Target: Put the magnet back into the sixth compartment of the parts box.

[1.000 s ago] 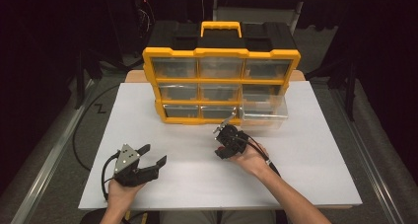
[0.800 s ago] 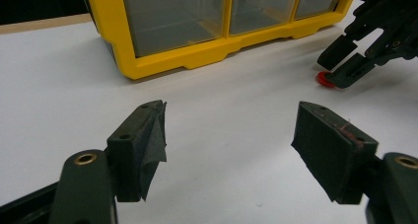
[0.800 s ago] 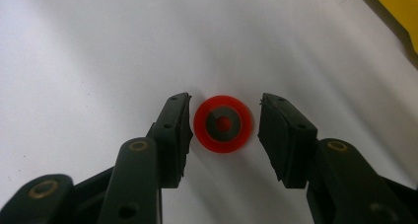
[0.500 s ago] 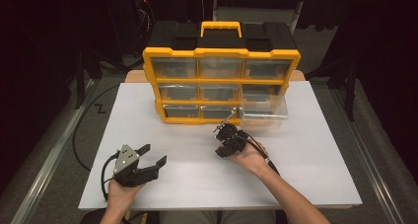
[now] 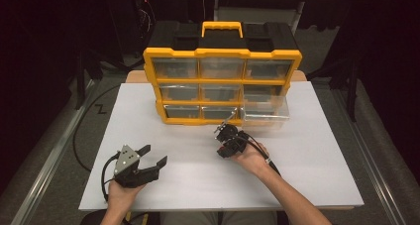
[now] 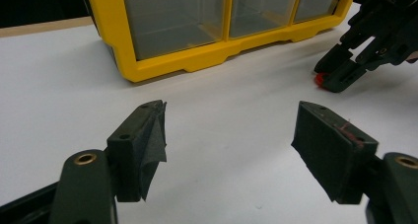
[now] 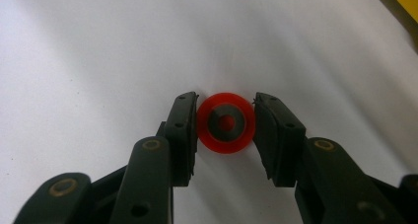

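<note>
A small red ring [image 7: 226, 123] with a dark centre lies flat on the white table. My right gripper [image 7: 226, 97] points down at it, jaws pressed against its two sides. In the left gripper view the same ring [image 6: 320, 79] peeks out red at the tip of the right gripper [image 6: 340, 73]. In the high view the right gripper [image 5: 223, 153] sits mid-table, just in front of the organizer. My left gripper [image 5: 154, 154] rests at the front left, open with nothing between its fingers [image 6: 148, 135].
A yellow organizer [image 5: 222, 81] with clear drawers stands at the back of the table [image 5: 307, 155]. Its bottom-right drawer [image 5: 265, 113] is pulled out toward me. The organizer's yellow base [image 6: 197, 61] is just ahead of the left gripper.
</note>
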Motion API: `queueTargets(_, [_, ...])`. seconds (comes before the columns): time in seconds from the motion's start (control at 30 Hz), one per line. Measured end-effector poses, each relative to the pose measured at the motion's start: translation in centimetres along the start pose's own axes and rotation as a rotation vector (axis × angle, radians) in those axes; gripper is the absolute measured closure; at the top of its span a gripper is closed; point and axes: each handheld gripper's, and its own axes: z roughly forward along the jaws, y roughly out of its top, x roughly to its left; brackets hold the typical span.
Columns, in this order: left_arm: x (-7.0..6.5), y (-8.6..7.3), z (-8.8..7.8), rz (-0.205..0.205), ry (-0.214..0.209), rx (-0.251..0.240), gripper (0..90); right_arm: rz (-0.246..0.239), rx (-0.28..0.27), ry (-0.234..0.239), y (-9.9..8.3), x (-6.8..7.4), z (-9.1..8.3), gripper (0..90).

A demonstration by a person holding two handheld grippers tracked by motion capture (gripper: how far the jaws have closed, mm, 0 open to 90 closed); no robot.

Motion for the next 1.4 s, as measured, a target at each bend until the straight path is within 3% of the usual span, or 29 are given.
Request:
queueTargets(0.43, [0.1, 0.0, 0.0, 0.000, 0.007, -0.001, 29.3, -0.010, -0.002, 0.012, -0.1, 0.0, -0.3, 64.8])
queueTargets(0.8, [0.4, -0.1, -0.4, -0.028, 0.017, -0.016, 29.6, -0.042, -0.035, 0.024, -0.5, 0.5, -1.7, 64.8])
queueTargets(1.4, [0.4, 0.0, -0.3, -0.022, 0.014, -0.018, 29.8, -0.087, -0.053, 0.043, -1.1, 1.6, -3.9, 64.9])
